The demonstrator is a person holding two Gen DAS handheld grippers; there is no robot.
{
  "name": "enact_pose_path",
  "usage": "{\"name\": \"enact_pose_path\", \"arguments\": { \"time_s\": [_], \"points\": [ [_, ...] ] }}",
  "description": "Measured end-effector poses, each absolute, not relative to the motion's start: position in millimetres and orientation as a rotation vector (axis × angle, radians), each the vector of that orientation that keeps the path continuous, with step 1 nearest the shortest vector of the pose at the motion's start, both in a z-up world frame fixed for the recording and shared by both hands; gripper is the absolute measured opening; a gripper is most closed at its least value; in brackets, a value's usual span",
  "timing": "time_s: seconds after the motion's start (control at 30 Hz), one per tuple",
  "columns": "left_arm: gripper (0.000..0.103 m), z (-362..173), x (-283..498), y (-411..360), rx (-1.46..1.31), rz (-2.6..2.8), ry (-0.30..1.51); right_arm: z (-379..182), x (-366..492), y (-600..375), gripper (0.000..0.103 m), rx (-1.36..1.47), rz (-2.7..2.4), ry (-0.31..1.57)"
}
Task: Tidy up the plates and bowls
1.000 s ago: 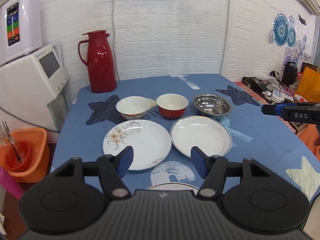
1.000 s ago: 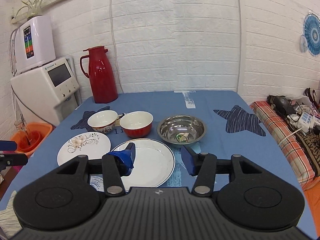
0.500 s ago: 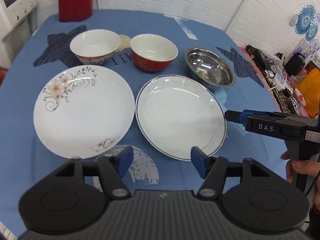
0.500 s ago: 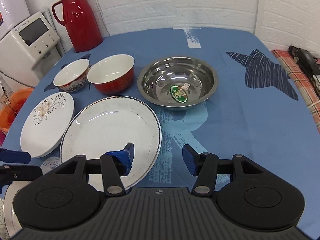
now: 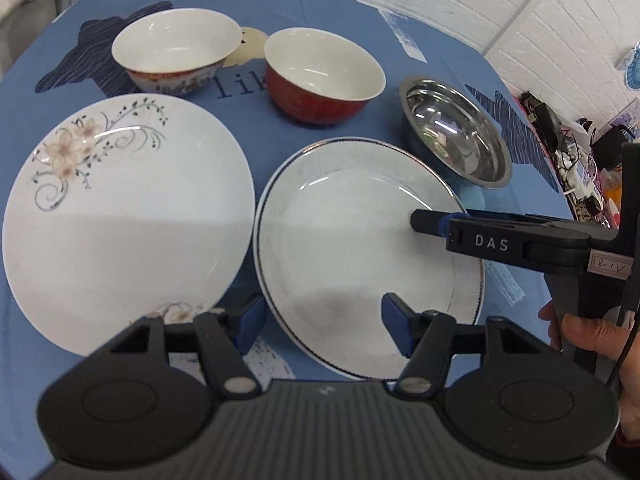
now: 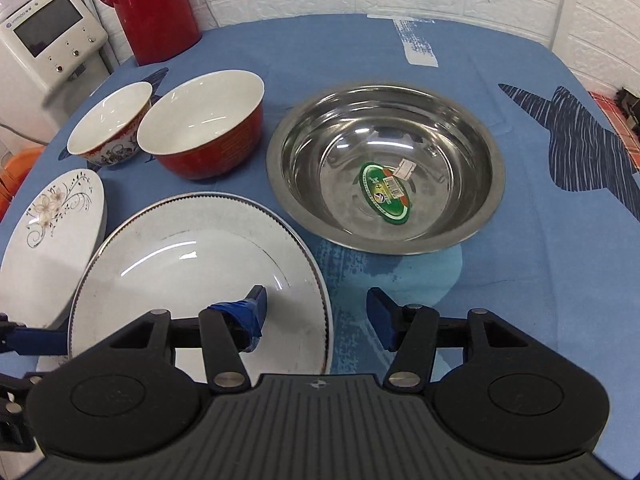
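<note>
Cropping red jug (image 6: pixel 156 4) top, rimmed plate (image 5: pixel 360 256) partly hidden

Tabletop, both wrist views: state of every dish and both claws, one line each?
Floral plate: flat on cloth, empty.
Rimmed plate: flat, empty, beside the floral plate.
Patterned bowl: upright, empty.
Red bowl: upright, empty.
Steel bowl: upright, only a sticker inside.
Left claw: open, over rimmed plate's near edge.
Right claw: open, straddling rimmed plate's right rim.
</note>
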State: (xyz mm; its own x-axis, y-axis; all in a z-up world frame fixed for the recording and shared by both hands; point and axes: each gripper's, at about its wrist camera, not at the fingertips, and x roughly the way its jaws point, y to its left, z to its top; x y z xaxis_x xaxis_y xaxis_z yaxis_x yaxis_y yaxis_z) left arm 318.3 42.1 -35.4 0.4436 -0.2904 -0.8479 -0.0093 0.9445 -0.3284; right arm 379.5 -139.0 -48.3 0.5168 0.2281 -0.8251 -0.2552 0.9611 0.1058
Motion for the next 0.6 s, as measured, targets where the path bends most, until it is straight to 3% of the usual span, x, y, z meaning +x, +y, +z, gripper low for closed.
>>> {"name": "enact_pose_path", "arguments": {
  "time_s": [0.07,0.13,0.23,0.37,0.43,0.6],
  "points": [
    [0.059,-39,321,44,-0.323,-0.185,1.108,-49,379,-135,0.043,-0.041,0.293,0.978],
    [0.047,-43,322,43,-0.322,-0.193,1.115,-48,374,-133,0.043,-0.021,0.300,0.982],
    [0.044,-48,324,42,-0.312,-0.203,1.117,-49,372,-135,0.043,0.050,0.347,0.975],
    [0.032,-47,323,44,-0.295,-0.193,1.115,-51,369,-134,0.033,0.004,0.352,0.949],
    [0.013,-47,323,46,-0.271,-0.176,1.117,-51,368,-133,0.025,-0.036,0.344,0.935],
    [0.013,-46,321,46,-0.239,-0.165,1.107,-52,362,-138,0.022,-0.013,0.337,0.932]
  ]
}}
